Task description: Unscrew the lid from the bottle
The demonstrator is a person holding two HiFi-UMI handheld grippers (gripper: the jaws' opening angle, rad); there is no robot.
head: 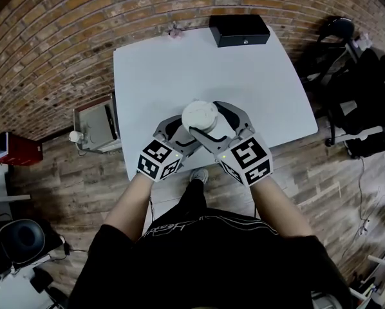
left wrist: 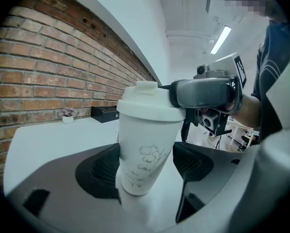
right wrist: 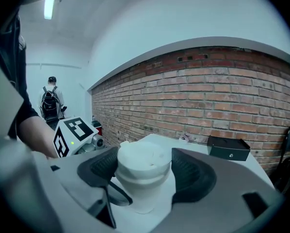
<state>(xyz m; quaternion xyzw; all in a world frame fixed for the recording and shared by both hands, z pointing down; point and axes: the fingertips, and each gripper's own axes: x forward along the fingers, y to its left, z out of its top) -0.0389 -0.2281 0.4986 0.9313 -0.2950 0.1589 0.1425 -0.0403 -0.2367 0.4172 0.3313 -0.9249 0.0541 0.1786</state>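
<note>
A white bottle with a faint flower print (left wrist: 145,149) stands near the front edge of the white table (head: 173,63). Its white lid (head: 199,114) is on top. My left gripper (head: 181,135) comes in from the lower left and is shut on the bottle's body, which sits between its dark pads (left wrist: 99,171). My right gripper (head: 212,122) reaches from the lower right at lid height. In the right gripper view the lid (right wrist: 142,161) fills the gap between the pads (right wrist: 191,174), which lie against its sides. The left gripper view shows the right gripper's finger (left wrist: 203,92) against the lid's rim (left wrist: 147,106).
A black box (head: 239,29) and a small potted plant (head: 174,29) sit at the table's far edge against the brick wall. A grey stand (head: 96,126) is left of the table, dark chairs (head: 347,44) to the right. A person with a backpack (right wrist: 50,103) stands far off.
</note>
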